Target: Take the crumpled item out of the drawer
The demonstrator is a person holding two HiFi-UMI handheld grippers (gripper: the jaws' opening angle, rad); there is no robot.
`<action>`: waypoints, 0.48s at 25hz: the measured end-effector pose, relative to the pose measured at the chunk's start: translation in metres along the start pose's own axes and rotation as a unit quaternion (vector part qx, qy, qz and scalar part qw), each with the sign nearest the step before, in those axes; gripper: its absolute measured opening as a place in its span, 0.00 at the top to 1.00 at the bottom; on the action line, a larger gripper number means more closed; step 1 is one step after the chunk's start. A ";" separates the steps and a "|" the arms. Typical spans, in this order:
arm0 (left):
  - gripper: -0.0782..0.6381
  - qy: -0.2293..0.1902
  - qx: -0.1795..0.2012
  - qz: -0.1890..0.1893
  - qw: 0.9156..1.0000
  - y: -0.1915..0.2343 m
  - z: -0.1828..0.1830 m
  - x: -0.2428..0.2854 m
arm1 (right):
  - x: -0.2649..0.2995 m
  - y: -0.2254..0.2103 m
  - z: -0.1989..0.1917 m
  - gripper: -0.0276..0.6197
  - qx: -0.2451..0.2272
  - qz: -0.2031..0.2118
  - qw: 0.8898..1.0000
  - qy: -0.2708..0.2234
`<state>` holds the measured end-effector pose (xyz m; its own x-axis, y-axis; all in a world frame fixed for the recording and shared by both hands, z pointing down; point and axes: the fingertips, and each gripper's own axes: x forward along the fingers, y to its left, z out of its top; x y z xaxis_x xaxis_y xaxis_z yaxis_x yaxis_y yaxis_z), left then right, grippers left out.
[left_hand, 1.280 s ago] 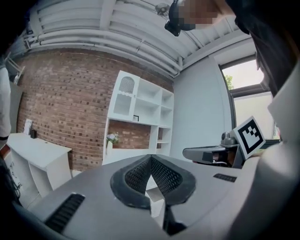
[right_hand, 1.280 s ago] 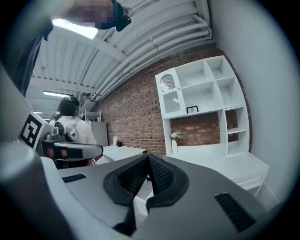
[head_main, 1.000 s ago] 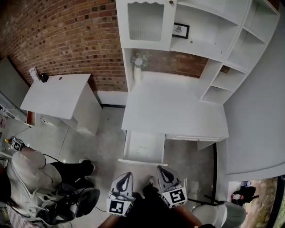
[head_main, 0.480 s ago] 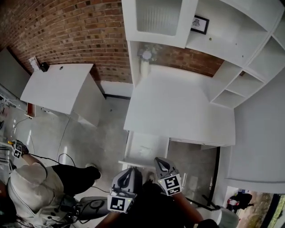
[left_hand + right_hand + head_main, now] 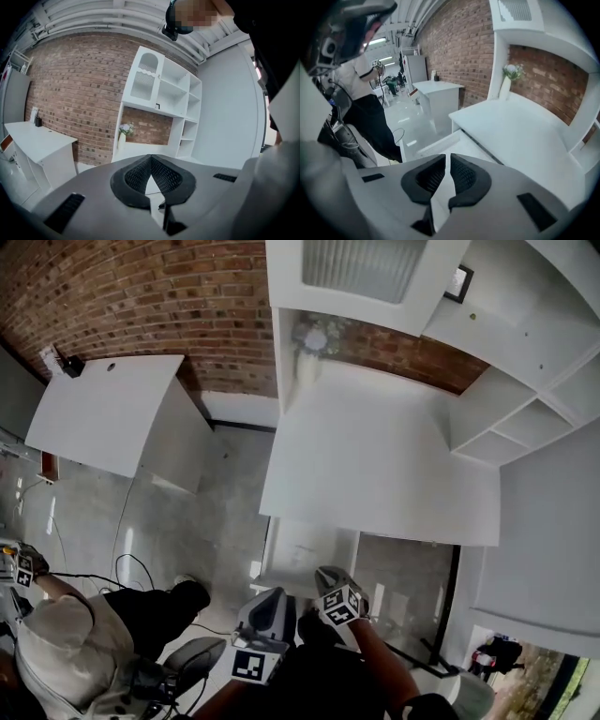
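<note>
L tongs are held clenched & empty, R tongs are being opened w/ nothing between, both near the open drawer under the white worktop.

Right gripper sat at bottom ctr, jaws opening w/ a narrow gap, nothing btwn them. Just past the tips an open drawer stuck out under a white desk. A vase w/ flowers stood at the desk's back, by the brick wall. Small white table further left; person in white top, dark trousers at left edge.
</note>
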<state>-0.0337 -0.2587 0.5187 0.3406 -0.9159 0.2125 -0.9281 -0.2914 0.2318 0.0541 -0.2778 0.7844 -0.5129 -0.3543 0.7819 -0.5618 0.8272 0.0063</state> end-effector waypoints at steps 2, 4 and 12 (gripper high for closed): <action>0.86 0.001 0.000 -0.001 1.000 0.009 -0.001 0.008 | 0.030 0.001 -0.019 0.86 -0.004 0.011 0.999 0.035; 0.86 0.006 -0.004 -0.002 1.000 0.016 -0.005 0.015 | 0.056 0.002 -0.039 0.83 -0.006 0.021 0.997 0.070; 0.86 0.024 -0.017 -0.006 1.000 0.043 -0.018 0.042 | 0.142 0.005 -0.103 0.78 -0.044 0.044 0.983 0.171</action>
<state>-0.0564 -0.3041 0.5549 0.3584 -0.8981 0.2550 -0.9190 -0.2912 0.2659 0.0453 -0.2794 0.9597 -0.3001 -0.1241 0.9458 -0.4584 0.8883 -0.0288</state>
